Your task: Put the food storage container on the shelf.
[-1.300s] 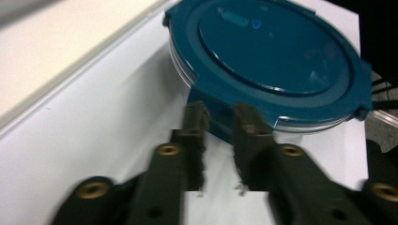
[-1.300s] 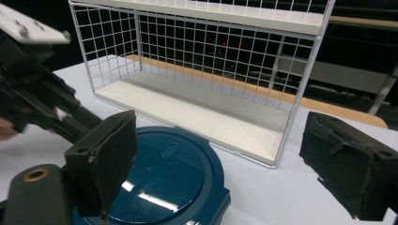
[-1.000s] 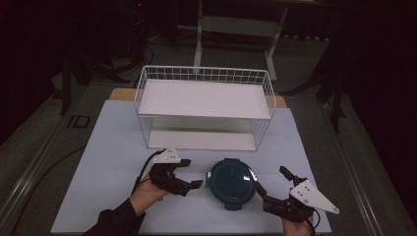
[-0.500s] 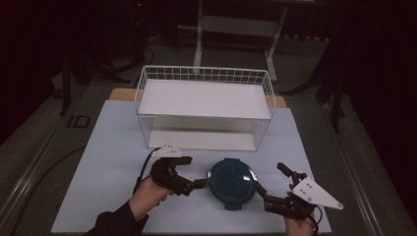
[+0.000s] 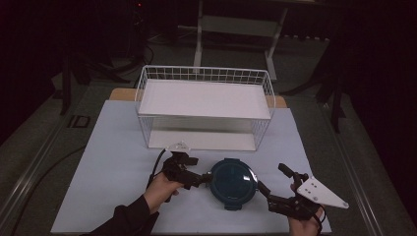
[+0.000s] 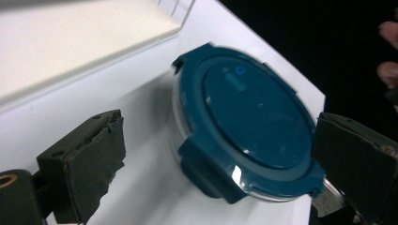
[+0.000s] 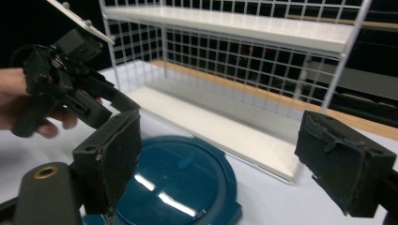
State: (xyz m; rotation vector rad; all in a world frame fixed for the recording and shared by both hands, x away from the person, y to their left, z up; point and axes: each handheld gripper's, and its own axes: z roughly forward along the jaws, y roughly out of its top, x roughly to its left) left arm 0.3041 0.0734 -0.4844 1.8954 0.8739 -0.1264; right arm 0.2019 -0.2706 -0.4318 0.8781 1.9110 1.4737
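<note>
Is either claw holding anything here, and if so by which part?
Nothing is held. Both the left claw and right claw stand open on either side of the round blue-lidded container.

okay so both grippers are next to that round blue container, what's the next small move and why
Probably ease both grippers inward and close on the container's rim. The left gripper and right gripper flank it with jaws open, pads not pressing it. It sits on the table before the wire shelf.
</note>
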